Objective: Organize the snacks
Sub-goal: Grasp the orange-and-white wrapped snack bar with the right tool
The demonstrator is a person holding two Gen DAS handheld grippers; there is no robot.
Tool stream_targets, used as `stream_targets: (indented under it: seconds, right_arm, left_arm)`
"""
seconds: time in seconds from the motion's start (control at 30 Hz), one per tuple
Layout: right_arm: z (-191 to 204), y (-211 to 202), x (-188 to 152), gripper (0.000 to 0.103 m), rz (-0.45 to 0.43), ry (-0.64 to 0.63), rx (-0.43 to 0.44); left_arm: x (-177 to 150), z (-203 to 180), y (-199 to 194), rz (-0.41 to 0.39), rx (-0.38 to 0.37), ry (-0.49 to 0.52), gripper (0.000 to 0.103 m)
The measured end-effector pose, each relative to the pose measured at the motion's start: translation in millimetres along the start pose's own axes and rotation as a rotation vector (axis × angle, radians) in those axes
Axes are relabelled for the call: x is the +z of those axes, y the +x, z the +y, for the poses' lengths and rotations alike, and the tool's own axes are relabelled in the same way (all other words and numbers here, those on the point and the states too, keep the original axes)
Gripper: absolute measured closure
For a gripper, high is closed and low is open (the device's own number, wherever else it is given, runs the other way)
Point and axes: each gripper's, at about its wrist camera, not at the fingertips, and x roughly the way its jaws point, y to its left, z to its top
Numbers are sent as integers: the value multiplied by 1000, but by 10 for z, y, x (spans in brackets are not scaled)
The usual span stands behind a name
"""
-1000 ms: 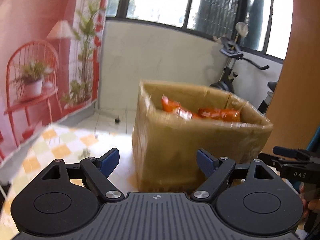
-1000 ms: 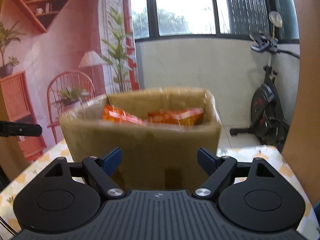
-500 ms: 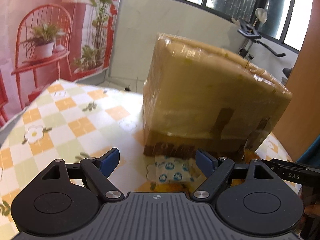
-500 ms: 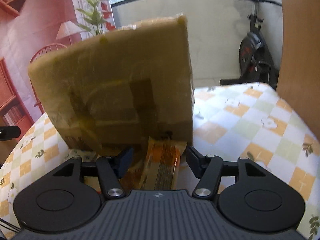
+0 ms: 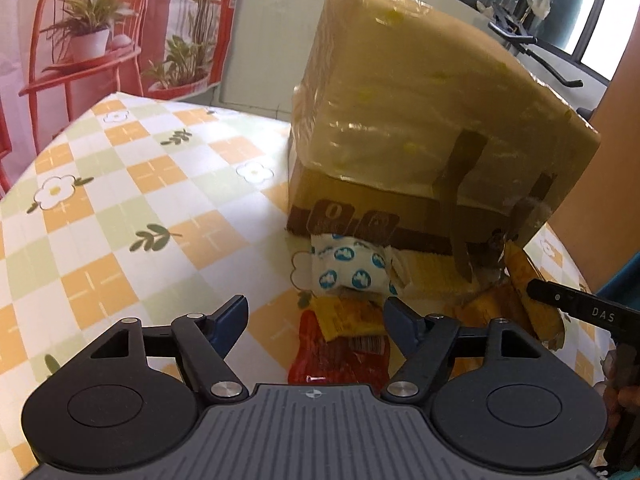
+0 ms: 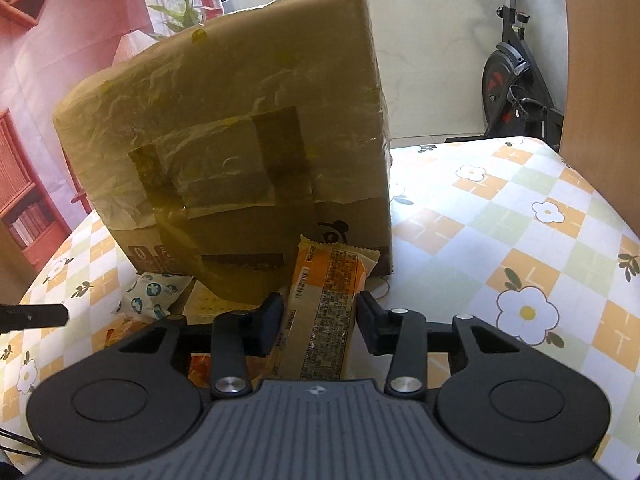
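A taped cardboard box (image 5: 420, 120) stands on the checked table; it also shows in the right wrist view (image 6: 240, 152). Snack packets lie in front of it: a white packet with blue dots (image 5: 352, 264), a yellow packet (image 5: 348, 318), a red packet (image 5: 336, 360) and an orange one (image 5: 532, 304). My left gripper (image 5: 316, 320) is open and empty, just above the yellow and red packets. My right gripper (image 6: 319, 320) has its jaws close on both sides of a long orange packet (image 6: 324, 308) that leans toward the box. The white dotted packet shows at left (image 6: 154, 292).
The table (image 6: 520, 220) has an orange and green flower cloth. An exercise bike (image 6: 516, 76) stands behind it, a wooden panel (image 6: 600, 80) at right, a red printed backdrop (image 5: 80, 32) at left. The right gripper's tip (image 5: 580, 308) reaches into the left wrist view.
Both grippers dropped from box-top height to the table in front of the box. The right jaws narrowed around the orange packet. The left jaws stayed open.
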Motion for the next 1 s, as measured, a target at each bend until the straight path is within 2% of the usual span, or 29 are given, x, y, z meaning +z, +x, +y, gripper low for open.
stream_targets:
  seconds: [0.63, 1.0]
  right_arm:
    - [73, -18, -119, 61, -1, -30, 34]
    - [64, -48, -133, 62, -1, -48, 31]
  left_arm:
    - [-122, -85, 164, 63, -10, 6, 28]
    - [-117, -76, 163, 66, -10, -6, 28]
